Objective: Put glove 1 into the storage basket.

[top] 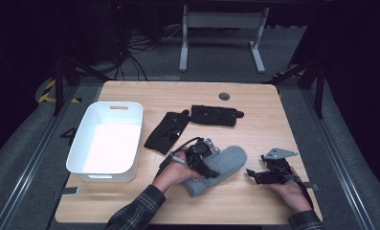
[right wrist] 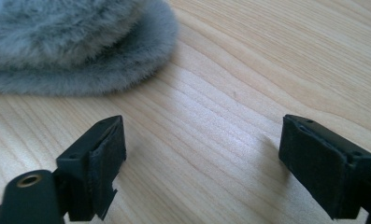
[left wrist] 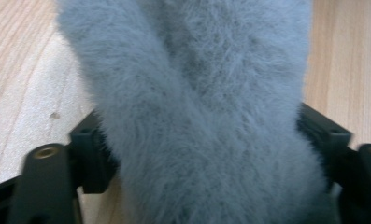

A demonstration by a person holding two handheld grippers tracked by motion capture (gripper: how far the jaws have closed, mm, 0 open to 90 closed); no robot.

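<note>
A grey fuzzy sock [top: 228, 160] lies on the wooden table [top: 254, 120], just right of centre near the front. My left gripper [top: 207, 170] comes down on its near end, and in the left gripper view the sock [left wrist: 197, 93] fills the gap between the jaws, its fur against both pads [left wrist: 92, 154]. To the right of the sock, my right gripper [top: 251, 175] points left, low over bare wood. In the right gripper view it [right wrist: 202, 149] stands open with nothing between its pads [right wrist: 110, 154]; the sock's rounded end [right wrist: 80, 42] lies ahead at upper left.
A white plastic bin [top: 130, 115] stands at the left of the table. Two black gloves lie behind the sock, one [top: 167, 132] at centre and one [top: 214, 115] farther back. A round grey grommet [top: 224, 96] sits near the far edge.
</note>
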